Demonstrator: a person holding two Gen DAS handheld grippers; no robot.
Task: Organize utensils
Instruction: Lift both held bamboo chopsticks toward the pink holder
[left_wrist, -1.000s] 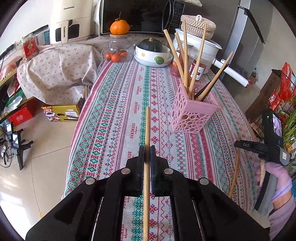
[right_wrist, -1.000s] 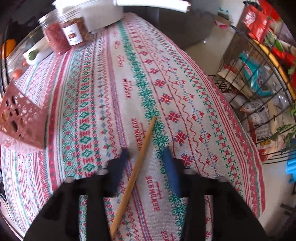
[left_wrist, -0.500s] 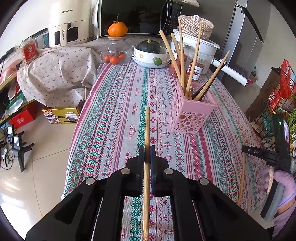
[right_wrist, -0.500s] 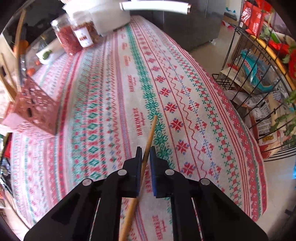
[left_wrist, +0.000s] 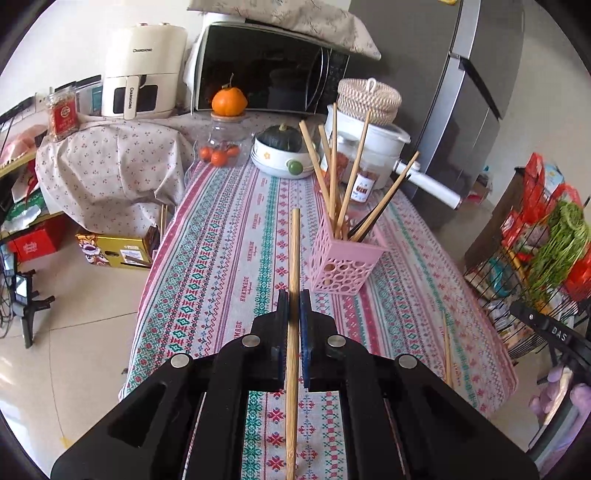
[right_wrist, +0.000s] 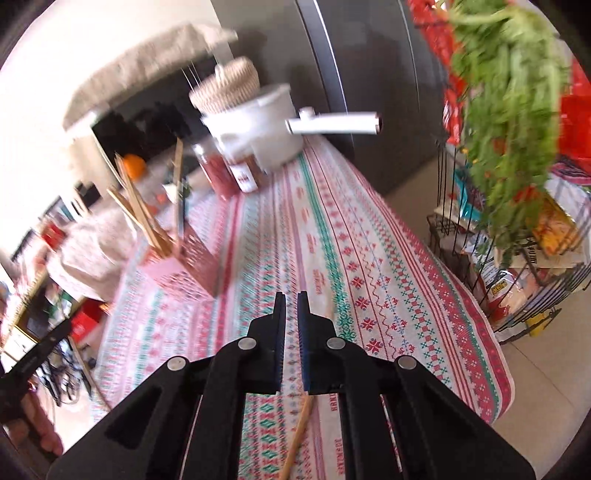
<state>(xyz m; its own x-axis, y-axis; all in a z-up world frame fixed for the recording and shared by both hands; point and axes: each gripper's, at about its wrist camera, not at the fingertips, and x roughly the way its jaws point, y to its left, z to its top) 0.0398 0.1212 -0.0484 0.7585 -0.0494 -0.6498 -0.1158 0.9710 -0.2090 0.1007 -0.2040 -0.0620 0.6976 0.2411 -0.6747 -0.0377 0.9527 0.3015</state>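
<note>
My left gripper (left_wrist: 294, 297) is shut on a wooden chopstick (left_wrist: 294, 254), held lengthwise above the table and pointing toward the pink holder (left_wrist: 345, 264), which has several chopsticks standing in it. Another chopstick (left_wrist: 447, 347) lies on the cloth at the right, near the table edge. My right gripper (right_wrist: 290, 299) has its jaws nearly together with nothing visible between the tips. A chopstick (right_wrist: 298, 437) lies on the cloth below its fingers. The pink holder (right_wrist: 184, 271) is far left in the right wrist view, which is blurred.
A patterned tablecloth (left_wrist: 229, 258) covers the table. At the far end stand a white pot (left_wrist: 373, 138), jars (left_wrist: 364, 179), a bowl with a squash (left_wrist: 282, 153) and a microwave (left_wrist: 266, 70). A wire rack with groceries (left_wrist: 535, 266) stands right of the table.
My right gripper closed around the lying chopstick, then lifted and tilted up; the chopstick stays on the cloth. My left gripper drew back and rose a little with its chopstick.
</note>
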